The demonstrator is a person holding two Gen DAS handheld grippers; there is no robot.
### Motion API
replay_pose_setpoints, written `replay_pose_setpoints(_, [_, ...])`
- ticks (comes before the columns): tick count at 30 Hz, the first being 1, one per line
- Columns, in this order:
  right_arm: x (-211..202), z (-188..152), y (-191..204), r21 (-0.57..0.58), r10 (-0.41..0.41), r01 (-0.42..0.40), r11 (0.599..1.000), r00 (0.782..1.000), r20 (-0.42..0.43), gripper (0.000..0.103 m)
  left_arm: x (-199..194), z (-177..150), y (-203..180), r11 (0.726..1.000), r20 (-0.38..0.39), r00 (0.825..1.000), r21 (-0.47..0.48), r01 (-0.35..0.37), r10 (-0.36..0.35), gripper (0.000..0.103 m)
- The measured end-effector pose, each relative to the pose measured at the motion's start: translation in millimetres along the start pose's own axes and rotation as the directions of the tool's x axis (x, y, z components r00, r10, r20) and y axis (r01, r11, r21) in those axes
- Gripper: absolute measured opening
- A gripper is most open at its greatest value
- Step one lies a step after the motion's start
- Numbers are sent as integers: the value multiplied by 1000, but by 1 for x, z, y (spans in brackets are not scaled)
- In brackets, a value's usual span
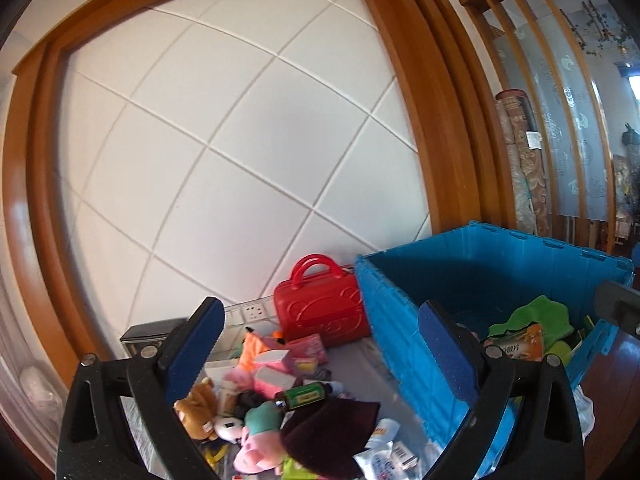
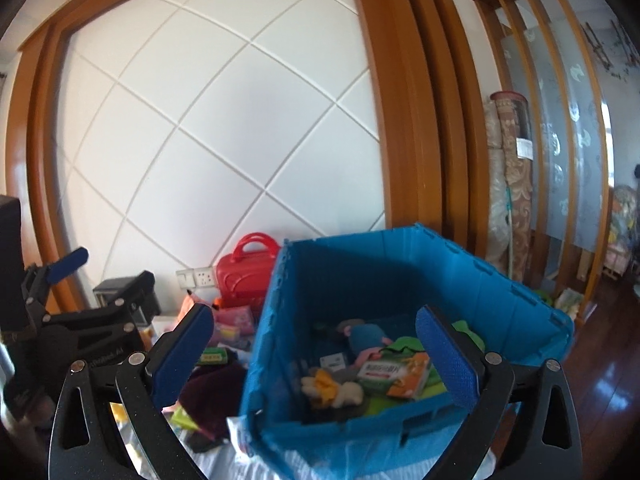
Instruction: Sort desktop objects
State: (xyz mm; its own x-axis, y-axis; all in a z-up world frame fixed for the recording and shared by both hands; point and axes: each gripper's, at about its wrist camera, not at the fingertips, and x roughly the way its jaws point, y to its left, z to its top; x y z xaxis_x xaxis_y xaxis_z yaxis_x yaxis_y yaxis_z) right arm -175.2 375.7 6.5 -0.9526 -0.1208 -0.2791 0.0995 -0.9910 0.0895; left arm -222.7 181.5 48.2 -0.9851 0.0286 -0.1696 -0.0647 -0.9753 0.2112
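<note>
Below the right gripper [image 2: 314,344] — jaws wide apart, empty — sits the blue crate [image 2: 360,264]; left gripper [image 1: 320,340] likewise.

In the left wrist view the crate [image 1: 404,344] fills the lower right, with a box [image 1: 520,346] and a cloth [image 1: 536,316] inside. Left of the crate stands the case [image 1: 322,312], against the wall [image 1: 224,128]. Before the case, at lower centre, lies a heap: a bottle [image 1: 302,396], a bear [image 1: 200,408] at its left, sachets [image 1: 384,456] at its right.
</note>
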Motion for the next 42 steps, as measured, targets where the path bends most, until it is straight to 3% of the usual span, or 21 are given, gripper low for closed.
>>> replay_pose_setpoints(3, [-14,-12,25,7,-3,3,1000,1000,-15,103,-18,-7,18,1000,-4,1000,8,-4,4,99])
replay_pose_setpoints(7, [-32,-28,57,0,-25,25,1000,998,-58,103,-48,-23,40,994,0,995,-12,105,-105,99])
replay_pose_setpoints(14, [-69,-63,91,-43,-135,132,990,989,-54,103,-74,-47,39,981,-45,980,11,193,-192,99])
replay_pose_setpoints(17, [-79,-67,88,-20,-151,150,988,986,-66,103,-87,-50,35,978,-40,978,29,206,-205,99])
replay_pose_setpoints(24, [-111,-74,73,-16,-236,236,972,972,5,103,-113,-46,22,971,-2,971,36,237,-237,99])
replay_pose_setpoints(30, [-127,-78,51,32,-315,314,949,948,41,103,-123,-43,13,965,10,966,23,260,-260,99])
replay_pose_setpoints(42, [-128,-73,36,45,-324,322,946,945,42,103,-130,-37,4,966,17,966,36,256,-257,99])
